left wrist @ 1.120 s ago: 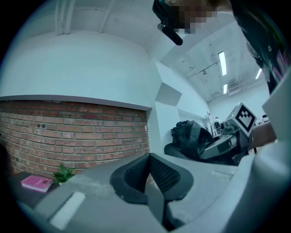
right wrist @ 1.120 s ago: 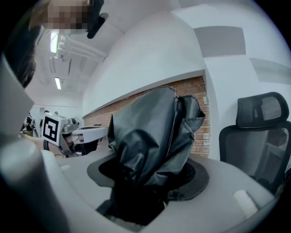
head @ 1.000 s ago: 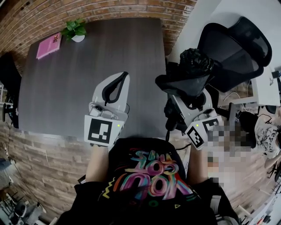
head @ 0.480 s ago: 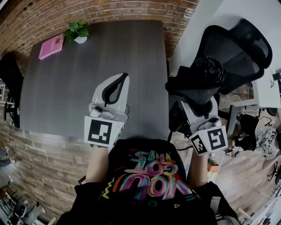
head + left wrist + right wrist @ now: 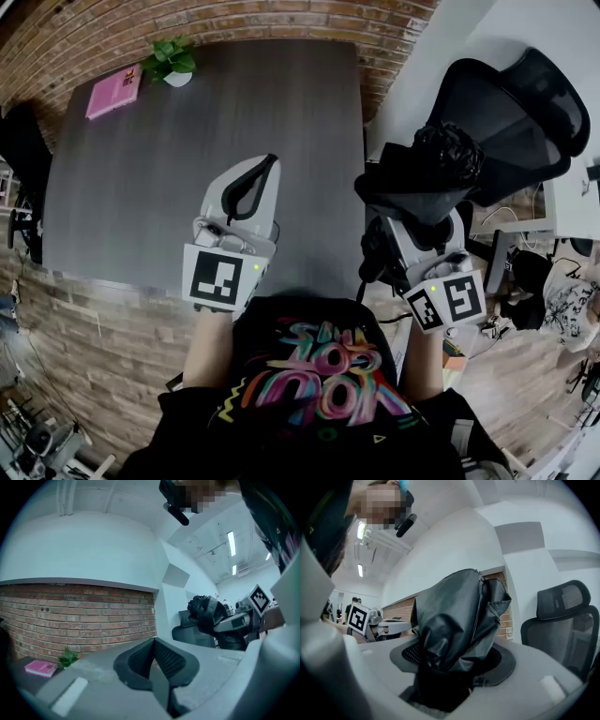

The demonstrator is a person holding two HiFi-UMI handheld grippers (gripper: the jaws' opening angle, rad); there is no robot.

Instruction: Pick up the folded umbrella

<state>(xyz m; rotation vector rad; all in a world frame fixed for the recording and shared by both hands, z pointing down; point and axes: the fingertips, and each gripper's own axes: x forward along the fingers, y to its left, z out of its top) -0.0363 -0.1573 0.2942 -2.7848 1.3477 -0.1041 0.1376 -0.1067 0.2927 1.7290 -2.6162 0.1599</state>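
Dark grey wood grain covers the table (image 5: 159, 159), which fills most of my head view. Red brick wall (image 5: 281, 14) runs along the table's far edge, and a white wall stands past its right edge. At the table's far left corner sit a small green plant (image 5: 172, 64) in a white pot and, just beside it, a pink book (image 5: 114, 91).

My left gripper (image 5: 262, 169) hangs over the table's near edge, with its jaws pressed together and nothing between them. My right gripper (image 5: 410, 202) is just off the table's right edge, pinching the black folded umbrella (image 5: 436, 155). The umbrella is clear of the table, between that edge and a black mesh office chair (image 5: 525, 112). Its crumpled fabric blocks much of the right gripper view.
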